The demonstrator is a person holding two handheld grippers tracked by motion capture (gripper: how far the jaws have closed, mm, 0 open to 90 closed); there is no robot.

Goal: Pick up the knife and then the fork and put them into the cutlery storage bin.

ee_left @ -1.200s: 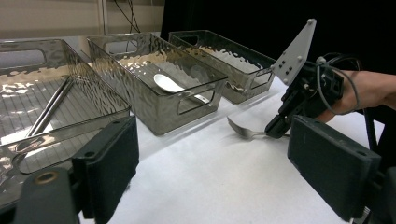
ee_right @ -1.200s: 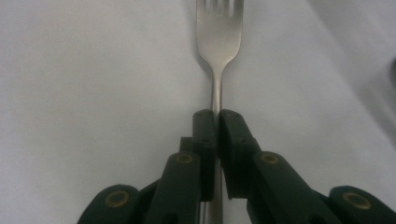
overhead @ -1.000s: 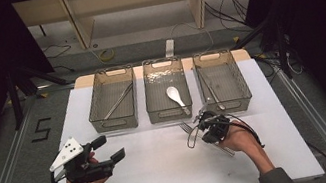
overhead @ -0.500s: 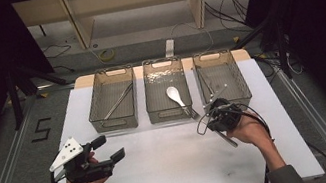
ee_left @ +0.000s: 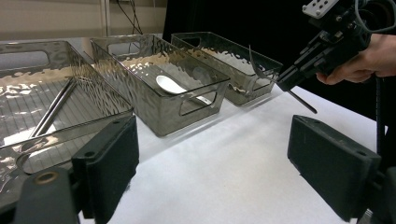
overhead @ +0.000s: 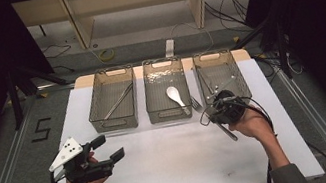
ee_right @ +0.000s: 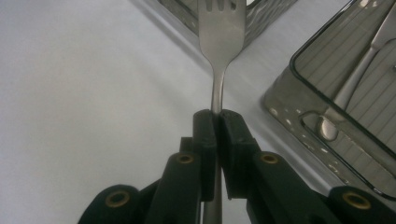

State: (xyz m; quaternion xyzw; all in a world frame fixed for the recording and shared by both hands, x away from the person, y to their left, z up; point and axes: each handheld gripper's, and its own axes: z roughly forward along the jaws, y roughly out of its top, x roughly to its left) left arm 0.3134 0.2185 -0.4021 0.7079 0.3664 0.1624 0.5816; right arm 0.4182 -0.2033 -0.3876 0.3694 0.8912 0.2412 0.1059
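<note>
Right gripper (ee_right: 215,116) clamped on fork (ee_right: 221,32) neck, tines forward, lifted near right bin (overhead: 222,78) for drop-in. Left gripper (overhead: 103,150) idle, fingers apart, empty.

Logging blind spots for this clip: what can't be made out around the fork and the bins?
- Fork: tine tips cut off by the right gripper view's top edge; handle hidden between the right hand-held gripper pads.
- Right bin: contents too small, partly behind the gripper in the high view.
- Left bin: cropped in the left gripper view.
</note>
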